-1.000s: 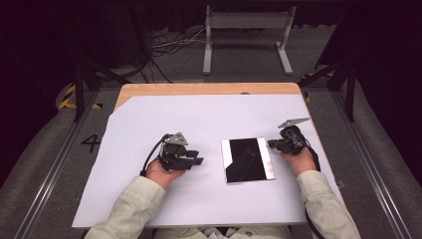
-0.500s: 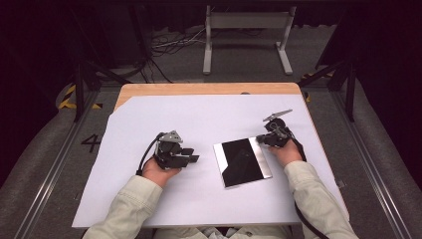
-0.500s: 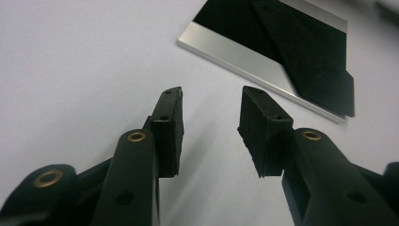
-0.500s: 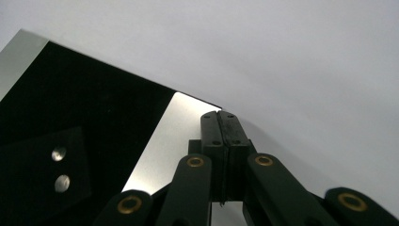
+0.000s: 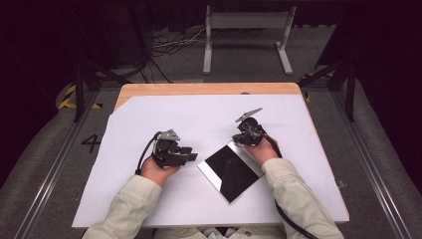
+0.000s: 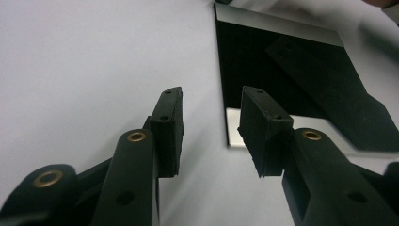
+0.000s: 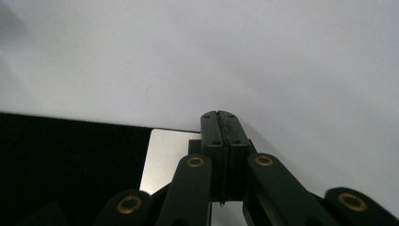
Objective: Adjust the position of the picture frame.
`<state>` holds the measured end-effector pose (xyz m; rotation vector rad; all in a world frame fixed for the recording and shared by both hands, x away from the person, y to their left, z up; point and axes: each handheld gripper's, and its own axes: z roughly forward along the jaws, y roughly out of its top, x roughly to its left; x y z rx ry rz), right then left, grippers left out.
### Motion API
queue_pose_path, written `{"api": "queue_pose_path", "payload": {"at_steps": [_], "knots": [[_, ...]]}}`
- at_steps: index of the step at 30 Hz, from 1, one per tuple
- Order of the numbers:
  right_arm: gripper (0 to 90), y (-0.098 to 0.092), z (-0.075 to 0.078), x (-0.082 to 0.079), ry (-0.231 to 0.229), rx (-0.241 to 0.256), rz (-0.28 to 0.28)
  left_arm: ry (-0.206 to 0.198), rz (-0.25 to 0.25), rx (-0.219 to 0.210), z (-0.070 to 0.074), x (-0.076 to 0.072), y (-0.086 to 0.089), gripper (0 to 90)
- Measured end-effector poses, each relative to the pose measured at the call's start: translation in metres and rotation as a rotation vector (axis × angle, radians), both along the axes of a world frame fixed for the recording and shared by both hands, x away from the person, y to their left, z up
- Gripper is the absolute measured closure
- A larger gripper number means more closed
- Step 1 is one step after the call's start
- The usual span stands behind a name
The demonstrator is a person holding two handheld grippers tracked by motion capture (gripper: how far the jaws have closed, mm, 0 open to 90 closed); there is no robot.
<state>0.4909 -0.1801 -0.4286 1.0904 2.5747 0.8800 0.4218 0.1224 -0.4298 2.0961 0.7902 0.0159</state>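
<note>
A flat black glossy plate (image 5: 231, 169) with a silver strip along one edge lies turned like a diamond on the white tabletop (image 5: 199, 114). My right gripper (image 5: 239, 137) is shut, its tips down at the plate's far corner over the silver strip. In the right gripper view the shut jaws (image 7: 219, 115) sit above that strip, with the black face (image 7: 70, 160) at the left; nothing shows between them. My left gripper (image 5: 191, 157) rests open just left of the plate. Its jaws (image 6: 211, 101) stand apart, pointing at the plate's near corner (image 6: 291, 70).
A bare wooden strip (image 5: 209, 88) runs along the table's far edge. Beyond it stand a metal frame (image 5: 246, 30) and cables on the floor. White tabletop stretches to the left and far side of both hands.
The plate has turned from nearly square to a diamond and slid left. The right gripper moved left and farther away with its corner. The left gripper stayed about where it was.
</note>
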Motion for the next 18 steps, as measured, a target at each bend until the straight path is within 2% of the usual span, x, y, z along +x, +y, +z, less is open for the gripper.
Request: {"api": "queue_pose_path", "payload": {"at_steps": [2,5,6,8,12,16,17,18], "knots": [[89.8,0.008,-0.001,-0.001,0.003,0.019,0.029,-0.001,-0.003,0.005,-0.001,0.000,0.000,60.1],[89.8,0.018,-0.002,-0.006,-0.010,0.010,0.078,0.004,-0.002,0.004,-0.002,0.000,0.002,60.1],[89.7,0.019,-0.001,-0.007,-0.022,-0.002,0.083,0.003,0.000,0.003,-0.002,0.000,0.002,60.1],[89.7,0.017,0.003,-0.011,-0.028,0.017,0.092,0.004,0.002,0.003,-0.001,0.000,0.003,59.9],[89.7,0.007,0.013,-0.021,-0.053,0.046,0.104,-0.002,0.007,0.005,-0.001,-0.001,0.006,59.9],[89.7,-0.019,0.021,-0.043,-0.062,0.082,0.128,-0.010,0.017,0.012,-0.002,0.000,0.008,59.6],[89.7,-0.031,0.022,-0.053,-0.053,0.103,0.131,-0.019,0.015,0.020,-0.002,0.000,0.008,59.5],[89.7,-0.031,0.022,-0.053,-0.053,0.103,0.131,-0.019,0.015,0.020,-0.002,0.000,0.008,59.6]]}}
